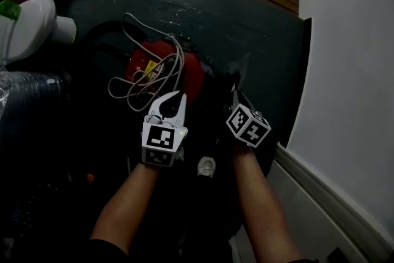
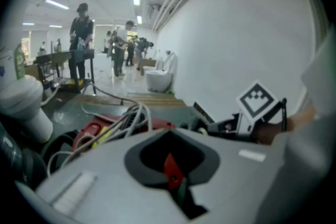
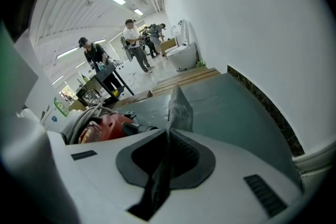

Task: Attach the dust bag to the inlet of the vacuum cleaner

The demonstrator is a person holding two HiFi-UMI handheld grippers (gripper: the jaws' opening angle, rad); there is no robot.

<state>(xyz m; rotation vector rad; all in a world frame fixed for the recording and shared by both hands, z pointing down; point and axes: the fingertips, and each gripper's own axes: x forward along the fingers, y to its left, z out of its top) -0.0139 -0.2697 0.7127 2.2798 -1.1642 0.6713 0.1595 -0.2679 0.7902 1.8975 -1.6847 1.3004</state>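
On the floor point(image 1: 246, 21) beside the red vacuum cleaner point(image 1: 193, 76), my right tool point(image 3: 169, 132) pinches the dust bag point(image 3: 179, 107), my left tool point(image 1: 178, 98) is clenched, and the attaching looks not yet done.

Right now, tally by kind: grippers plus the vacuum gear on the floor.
Grippers: 2, the left gripper and the right gripper
Vacuum cleaner: 1
Dust bag: 1
Cord: 1
Ribbed hose: 1
Total: 6

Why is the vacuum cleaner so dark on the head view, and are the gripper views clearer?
Head view: underexposed, the red vacuum cleaner sits in deep shadow beside a bright wall. Left gripper view: brighter, soft up close, fisheye-bent. Right gripper view: well lit, dust bag fairly sharp.
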